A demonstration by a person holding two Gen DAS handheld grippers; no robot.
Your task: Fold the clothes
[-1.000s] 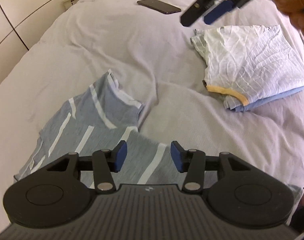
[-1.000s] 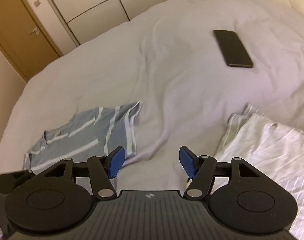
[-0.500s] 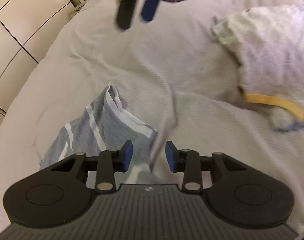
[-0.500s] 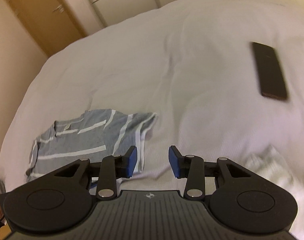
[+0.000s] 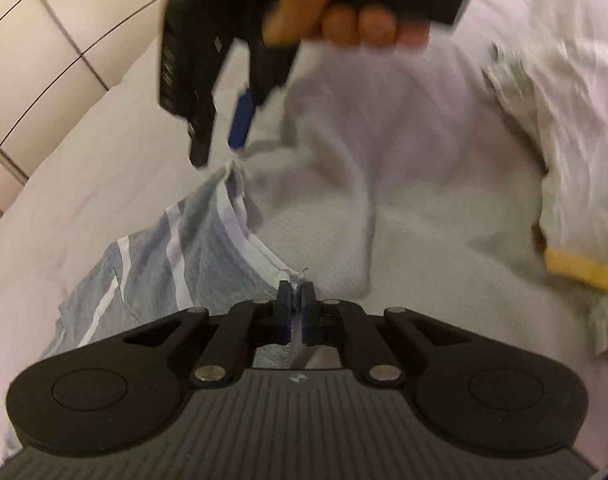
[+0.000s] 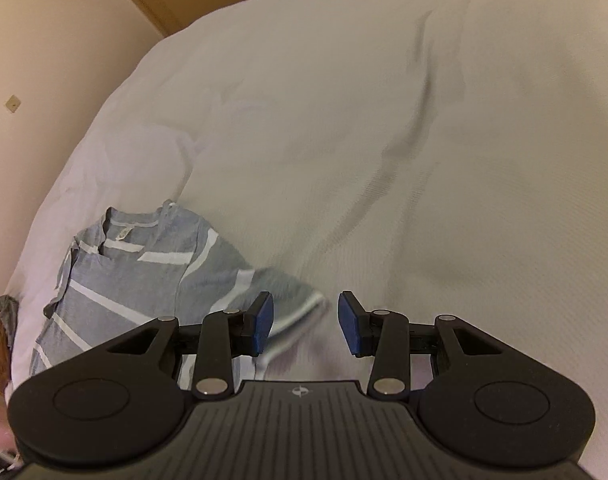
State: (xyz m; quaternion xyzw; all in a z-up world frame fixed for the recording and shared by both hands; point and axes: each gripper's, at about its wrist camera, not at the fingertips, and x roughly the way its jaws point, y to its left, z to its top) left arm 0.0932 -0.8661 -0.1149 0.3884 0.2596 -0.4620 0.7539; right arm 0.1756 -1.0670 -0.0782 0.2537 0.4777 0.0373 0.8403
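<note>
A pale bed (image 6: 384, 120) filled most of the room from where I stood, its cover rumpled into soft ridges. On the near side lay the shirt (image 6: 144, 276), grey-blue with white stripes, spread fairly flat with its collar and label turned up and one hem corner lifted off the cover. Off to the right side of the bed sat a folded pile (image 5: 564, 140) of pale clothes with a yellow band (image 5: 584, 276) showing at its edge, well apart from the shirt, though blurred in the left wrist view. Cream cupboard doors (image 5: 44, 40) stood beyond the bed on the left. The left tool (image 5: 296, 308) was low at the shirt's near corner, its jaws drawn almost together with the white-edged hem pinched between them. The right tool (image 6: 306, 318) hung just over the shirt's far hem corner with its blue pads (image 6: 264, 320) spread apart and nothing between them; seen from the left wrist view, the right tool (image 5: 220, 148) pointed down at the raised tip of the hem without clearly touching it, and a hand (image 5: 344, 12) gripped its handle above, blurred.
</note>
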